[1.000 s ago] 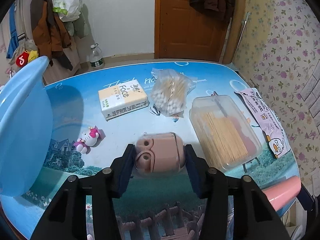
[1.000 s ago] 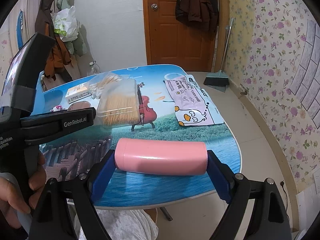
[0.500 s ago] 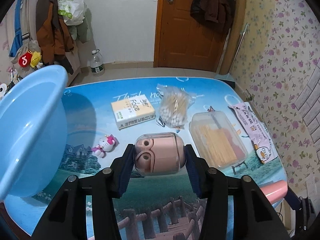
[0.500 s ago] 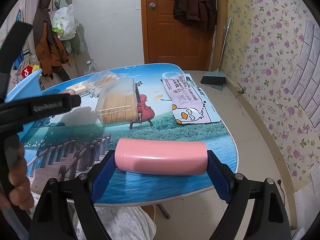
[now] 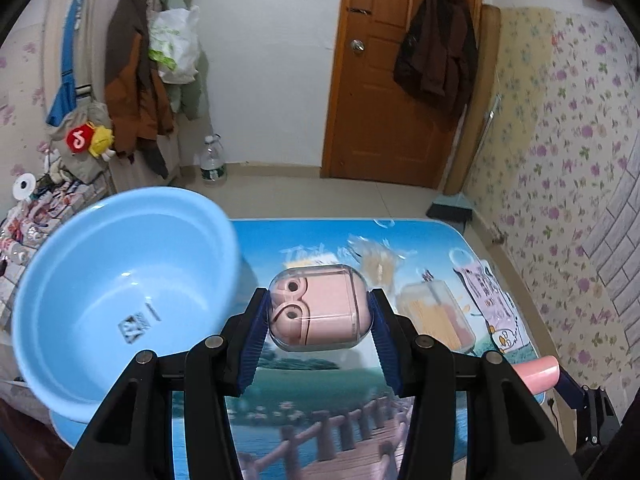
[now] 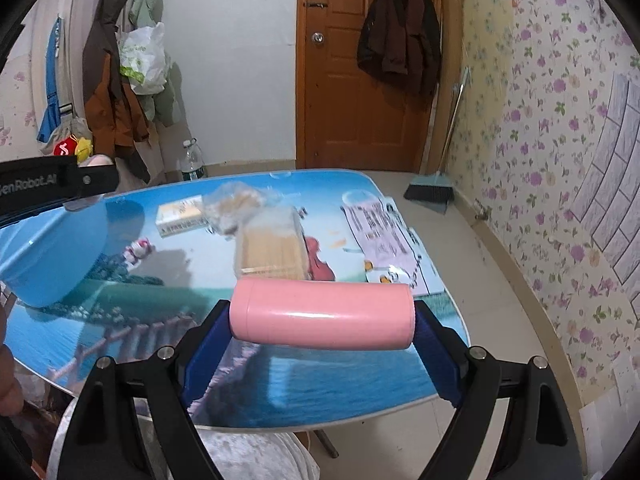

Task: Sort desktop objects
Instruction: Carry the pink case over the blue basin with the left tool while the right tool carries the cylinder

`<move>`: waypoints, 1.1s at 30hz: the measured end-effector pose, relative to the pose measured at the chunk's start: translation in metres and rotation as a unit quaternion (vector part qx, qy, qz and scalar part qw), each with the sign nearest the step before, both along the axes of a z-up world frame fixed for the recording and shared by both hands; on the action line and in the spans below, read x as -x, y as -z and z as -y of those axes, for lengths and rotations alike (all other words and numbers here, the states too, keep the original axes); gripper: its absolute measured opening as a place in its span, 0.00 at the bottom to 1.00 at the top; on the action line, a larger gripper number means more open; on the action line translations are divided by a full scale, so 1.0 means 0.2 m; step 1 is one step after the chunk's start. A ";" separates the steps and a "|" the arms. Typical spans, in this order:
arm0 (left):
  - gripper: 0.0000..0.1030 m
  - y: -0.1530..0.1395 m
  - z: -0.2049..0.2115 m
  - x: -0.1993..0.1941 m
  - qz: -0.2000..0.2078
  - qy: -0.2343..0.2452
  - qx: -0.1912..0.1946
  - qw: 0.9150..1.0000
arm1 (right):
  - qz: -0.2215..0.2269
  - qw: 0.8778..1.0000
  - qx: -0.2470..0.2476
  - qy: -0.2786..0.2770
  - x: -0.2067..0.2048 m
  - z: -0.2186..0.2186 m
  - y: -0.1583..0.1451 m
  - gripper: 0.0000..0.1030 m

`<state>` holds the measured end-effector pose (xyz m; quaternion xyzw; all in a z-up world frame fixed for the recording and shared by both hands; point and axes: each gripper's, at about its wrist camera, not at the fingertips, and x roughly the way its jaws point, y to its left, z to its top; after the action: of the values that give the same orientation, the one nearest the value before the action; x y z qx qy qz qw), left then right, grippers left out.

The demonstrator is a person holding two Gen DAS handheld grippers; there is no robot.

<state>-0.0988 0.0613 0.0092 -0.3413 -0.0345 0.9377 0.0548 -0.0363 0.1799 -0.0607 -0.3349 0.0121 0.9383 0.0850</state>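
The left gripper (image 5: 318, 312) is pinching a pink earbud case (image 5: 318, 306) in a clear cover. Its two blue pads are pressing on the case's left and right sides. The case is hanging in the air above the table (image 5: 340, 392), lying on its side.

From the left camera, a big blue basin (image 5: 120, 288) is sitting at about 9 o'clock from the case, just beside it. The basin is tipping toward the camera, so we are looking down into it. At about 2 o'clock from the case, a clear box of sticks (image 5: 434, 314) is lying on the table. A bag of cotton swabs (image 5: 374, 258) is sitting at about 1 o'clock, and it is looking blurry. A printed pouch with a duck (image 5: 490, 304) is lying near the table's right edge, at about 3 o'clock.

The right gripper (image 6: 322, 316) is pinching a pink tube (image 6: 322, 314) by its two ends. The tube is lying flat across the pads, up above the near edge of the table.

From the right camera, a tissue pack (image 6: 180, 214) is sitting at about 11 o'clock from the tube, and a small cat toy (image 6: 138, 250) is lying at about 10 o'clock.
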 end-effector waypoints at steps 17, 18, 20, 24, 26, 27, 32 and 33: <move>0.46 -0.20 0.59 -0.25 -0.041 -0.083 -0.002 0.996 | -0.065 0.994 -0.021 -0.088 0.04 0.54 -0.27 0.86; 0.46 -0.21 0.64 -0.26 -0.044 -0.090 -0.001 0.995 | -0.070 0.993 -0.021 -0.094 0.05 0.58 -0.29 0.86; 0.46 -0.22 0.73 -0.29 -0.047 -0.103 0.000 0.994 | -0.077 0.991 -0.021 -0.105 0.05 0.65 -0.32 0.86; 0.46 -0.23 0.86 -0.32 -0.047 -0.123 0.000 0.991 | -0.083 0.988 -0.007 -0.128 0.08 0.78 -0.37 0.86; 0.46 -0.22 0.91 -0.33 -0.045 -0.129 0.000 0.991 | -0.090 0.987 -0.005 -0.136 0.10 0.85 -0.40 0.86; 0.46 -0.21 0.94 -0.34 -0.044 -0.133 0.000 0.990 | -0.094 0.986 -0.005 -0.140 0.11 0.88 -0.42 0.86; 0.46 -0.14 1.04 -0.34 -0.029 -0.148 -0.007 0.989 | -0.095 0.984 0.003 -0.153 0.18 1.05 -0.43 0.86; 0.46 -0.12 1.06 -0.33 -0.023 -0.150 -0.012 0.988 | -0.091 0.984 0.012 -0.153 0.20 1.08 -0.43 0.86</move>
<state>-0.0326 -0.1507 0.0333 -0.3098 -0.0951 0.9425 -0.0822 -0.0761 -0.0359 0.0247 -0.2472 -0.0209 0.9665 -0.0653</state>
